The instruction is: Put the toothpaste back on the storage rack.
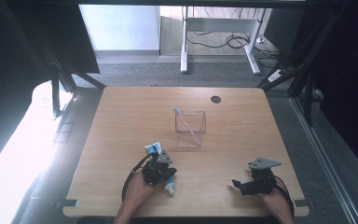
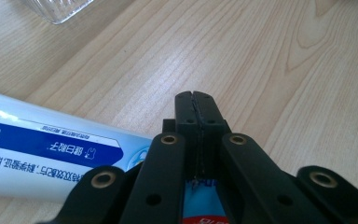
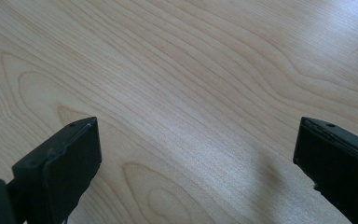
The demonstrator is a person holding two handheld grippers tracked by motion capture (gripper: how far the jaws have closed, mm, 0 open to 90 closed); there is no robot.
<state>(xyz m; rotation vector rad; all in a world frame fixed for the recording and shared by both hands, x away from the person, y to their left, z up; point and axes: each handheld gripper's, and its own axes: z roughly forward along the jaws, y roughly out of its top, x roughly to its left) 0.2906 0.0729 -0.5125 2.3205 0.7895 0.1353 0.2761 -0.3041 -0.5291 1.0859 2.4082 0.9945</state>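
- Left gripper (image 1: 160, 171) at table (image 1: 242, 140) front-left, jaws pressed together on toothpaste tube (image 2: 51, 149), pinched w/ cap end nearest the person.
- Right gripper (image 1: 238, 185) front-right, jaws wide apart, nothing between.
- Clear box (image 1: 190, 129) mid-table holds pink toothbrush (image 1: 185, 122).
- Probably tube goes in box next: lift level, keep pinch firm.
- Tube middle hidden under gripper; label text unreadable.

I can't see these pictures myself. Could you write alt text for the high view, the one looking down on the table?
A person's two hands rest at the near edge of a wooden table, each holding a black hand-held gripper: the left over a toothpaste tube, the right open over bare wood. Mid-table, a pink toothbrush leans in a clear square holder.
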